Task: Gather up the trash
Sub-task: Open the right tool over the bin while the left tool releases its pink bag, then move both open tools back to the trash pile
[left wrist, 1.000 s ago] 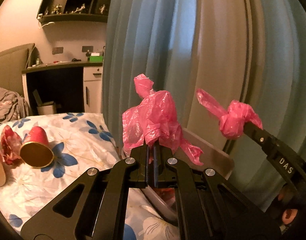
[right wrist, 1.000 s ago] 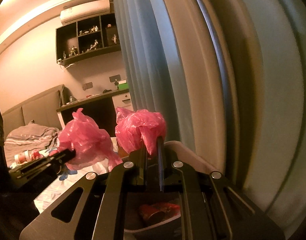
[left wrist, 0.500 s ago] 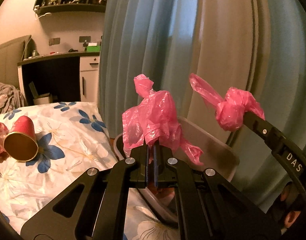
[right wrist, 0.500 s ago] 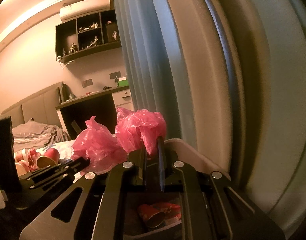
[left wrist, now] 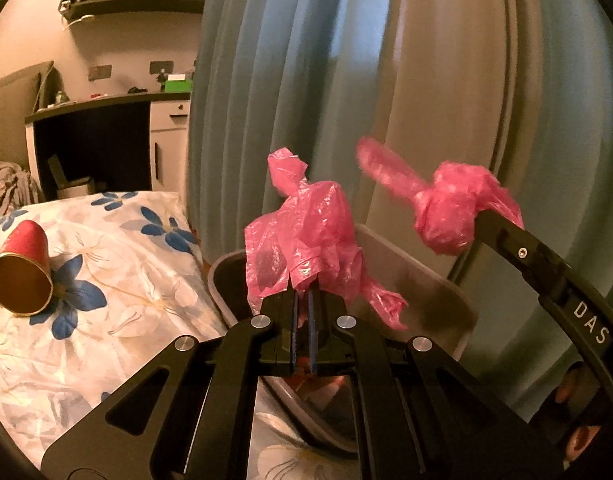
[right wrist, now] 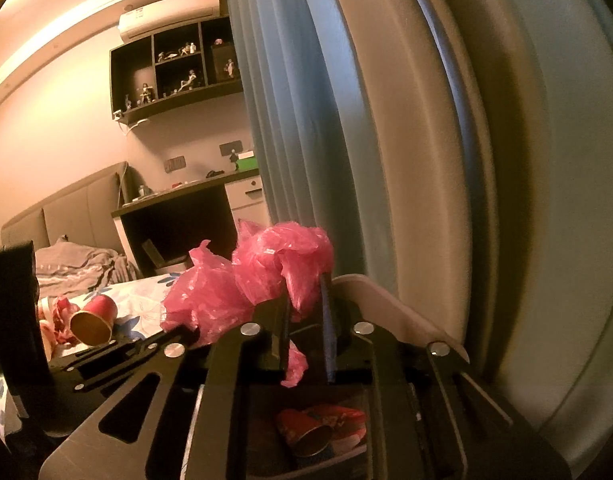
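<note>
Grey plastic bin (right wrist: pixel 390 300) holds a red paper cup (right wrist: pixel 306 436); left tool (left wrist: pixel 303 300) clamps crumpled pink plastic bag (left wrist: pixel 306 236), right tool (right wrist: pixel 306 312) is opening around another pink wad (right wrist: pixel 282 260).

Directly ahead of both grippers, a curtain (left wrist: pixel 266 100) closes off the way forward. Below the left gripper (left wrist: pixel 304 312) and right gripper (right wrist: pixel 306 320), the bin (left wrist: pixel 418 280) stands open-mouthed, with cups (right wrist: pixel 310 432) on its floor. Left of the left gripper, the bed (left wrist: pixel 118 272) lies mostly clear beyond one cup (left wrist: pixel 22 276). The two bags (left wrist: pixel 306 240) (left wrist: pixel 454 212) crowd the gap between the grippers.
</note>
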Demonstrator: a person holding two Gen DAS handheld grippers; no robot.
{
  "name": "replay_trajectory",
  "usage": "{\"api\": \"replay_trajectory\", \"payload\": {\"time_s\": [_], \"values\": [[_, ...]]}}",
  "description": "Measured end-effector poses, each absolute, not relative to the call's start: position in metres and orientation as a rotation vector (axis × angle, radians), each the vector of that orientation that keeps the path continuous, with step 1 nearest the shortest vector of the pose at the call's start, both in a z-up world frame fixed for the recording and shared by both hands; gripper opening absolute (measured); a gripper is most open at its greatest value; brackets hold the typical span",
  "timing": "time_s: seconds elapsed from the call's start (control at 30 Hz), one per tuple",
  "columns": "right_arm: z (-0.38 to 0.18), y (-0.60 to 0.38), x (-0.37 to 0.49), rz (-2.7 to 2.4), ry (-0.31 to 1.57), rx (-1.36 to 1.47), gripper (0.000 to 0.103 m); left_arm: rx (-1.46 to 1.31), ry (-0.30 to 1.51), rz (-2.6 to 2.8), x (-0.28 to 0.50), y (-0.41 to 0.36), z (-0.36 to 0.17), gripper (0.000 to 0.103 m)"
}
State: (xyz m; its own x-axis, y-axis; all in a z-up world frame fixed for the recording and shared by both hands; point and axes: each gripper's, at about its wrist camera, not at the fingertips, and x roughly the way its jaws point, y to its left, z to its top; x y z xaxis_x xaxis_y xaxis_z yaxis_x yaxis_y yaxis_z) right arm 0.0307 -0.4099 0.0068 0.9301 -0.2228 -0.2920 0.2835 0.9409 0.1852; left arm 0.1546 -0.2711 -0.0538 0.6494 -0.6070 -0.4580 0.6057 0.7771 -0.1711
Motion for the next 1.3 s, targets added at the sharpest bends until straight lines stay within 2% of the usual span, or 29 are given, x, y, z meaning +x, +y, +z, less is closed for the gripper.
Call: {"api": "replay_trajectory", "payload": {"time_s": [0.1, 0.13, 0.2, 0.27, 0.37, 0.47, 0.6, 0.8, 1.3], "values": [[0.007, -0.411, 0.03, -0.26, 0.266, 0.236, 0.035, -0.004, 0.534, -0.712, 0.155, -0.273, -0.057, 0.006], [0.007, -0.411, 0.029, -0.262, 0.263, 0.235, 0.035, -0.002, 0.541, -0.713, 0.156, -0.273, -0.058, 0.012], [0.007, -0.412, 0.028, -0.264, 0.259, 0.237, 0.038, -0.012, 0.553, -0.706, 0.158, -0.271, -0.061, 0.024], [0.007, -0.412, 0.027, -0.266, 0.254, 0.239, 0.04, -0.042, 0.56, -0.685, 0.161, -0.264, -0.064, 0.055], [0.009, -0.41, 0.021, -0.27, 0.24, 0.239, 0.048, -0.097, 0.553, -0.66, 0.161, -0.252, -0.064, 0.073], [0.011, -0.407, 0.016, -0.27, 0.229, 0.243, 0.055, -0.105, 0.552, -0.643, 0.158, -0.243, -0.063, 0.08], [0.015, -0.403, 0.01, -0.267, 0.208, 0.241, 0.071, -0.115, 0.537, -0.583, 0.152, -0.223, -0.061, 0.088], [0.014, -0.382, 0.004, -0.239, 0.198, 0.219, 0.079, -0.115, 0.49, -0.435, 0.14, -0.173, -0.058, 0.093], [0.004, -0.272, 0.03, 0.01, 0.293, 0.174, 0.08, -0.13, 0.406, 0.032, 0.102, 0.007, -0.052, 0.094]]}}
